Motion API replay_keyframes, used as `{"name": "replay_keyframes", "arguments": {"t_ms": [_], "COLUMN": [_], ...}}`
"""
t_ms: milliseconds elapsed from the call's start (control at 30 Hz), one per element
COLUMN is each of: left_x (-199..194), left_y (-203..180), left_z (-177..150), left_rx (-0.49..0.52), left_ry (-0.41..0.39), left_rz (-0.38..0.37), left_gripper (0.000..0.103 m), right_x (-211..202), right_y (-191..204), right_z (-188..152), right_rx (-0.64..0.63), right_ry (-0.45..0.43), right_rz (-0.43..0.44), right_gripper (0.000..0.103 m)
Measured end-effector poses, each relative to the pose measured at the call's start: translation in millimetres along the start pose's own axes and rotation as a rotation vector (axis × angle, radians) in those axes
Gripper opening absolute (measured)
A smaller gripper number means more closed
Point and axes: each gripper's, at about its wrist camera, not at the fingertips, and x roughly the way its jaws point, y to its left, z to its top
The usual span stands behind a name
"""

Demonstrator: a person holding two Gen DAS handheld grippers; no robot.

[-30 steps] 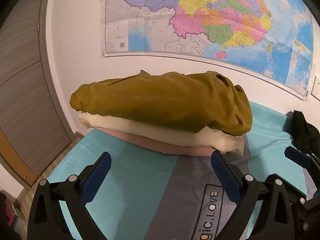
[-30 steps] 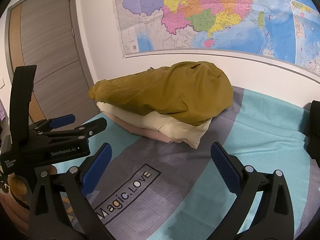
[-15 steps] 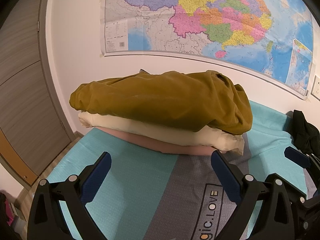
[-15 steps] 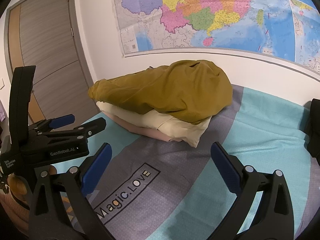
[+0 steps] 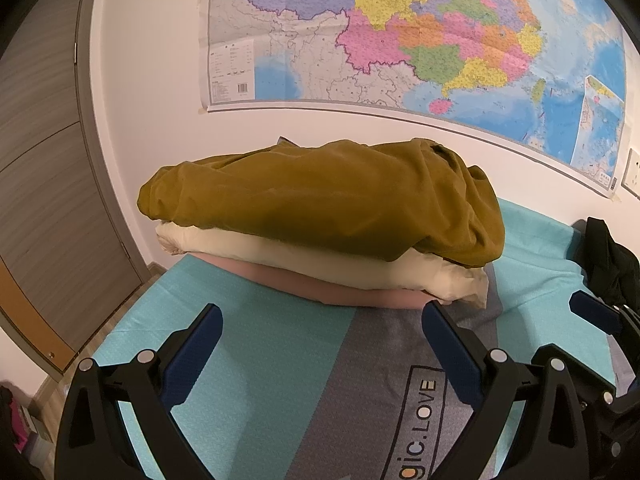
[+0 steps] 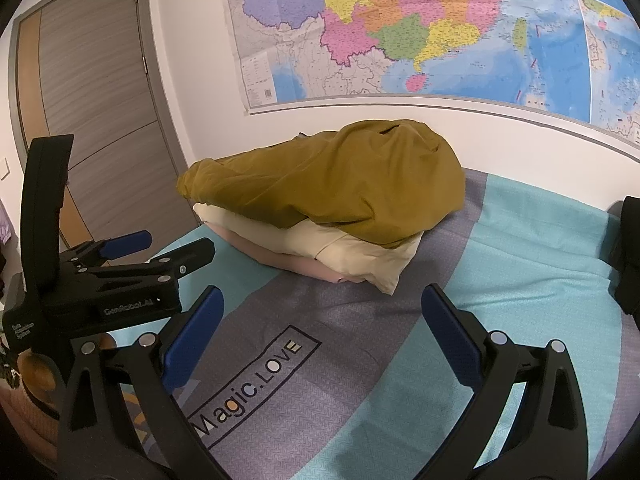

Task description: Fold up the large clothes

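Three folded garments are stacked at the head of the bed: a mustard-brown one (image 5: 320,200) (image 6: 340,184) on top, a cream one (image 5: 312,256) (image 6: 360,256) under it, and a pink one (image 5: 320,286) (image 6: 280,260) at the bottom. My left gripper (image 5: 320,320) hovers open over the sheet just in front of the stack, holding nothing. My right gripper (image 6: 322,300) is open too, empty, a little further back and to the right. The left gripper (image 6: 168,248) also shows at the left of the right wrist view.
The bed sheet (image 5: 260,360) (image 6: 520,280) is teal with a grey band and printed lettering. A crumpled black garment (image 5: 612,256) (image 6: 628,256) lies at the right edge. A wall map (image 5: 400,40) hangs behind the stack and a wooden door (image 6: 92,100) stands left.
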Motion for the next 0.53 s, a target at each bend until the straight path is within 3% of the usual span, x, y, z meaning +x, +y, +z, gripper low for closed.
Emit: {"name": "replay_keyframes", "arguments": {"t_ms": [533], "left_x": [8.4], "left_y": [-8.7], "left_z": [-2.5], "left_rx": [-0.009], "left_ry": [0.027], "left_rz": [-0.014], "left_gripper": [0.096], "right_x": [-6.3], "right_y": [-10.4], "right_z": [-4.6], "right_rx": [0.028], "right_ry": [-0.003], "right_rz": [-0.003], "right_gripper": [0.097]}}
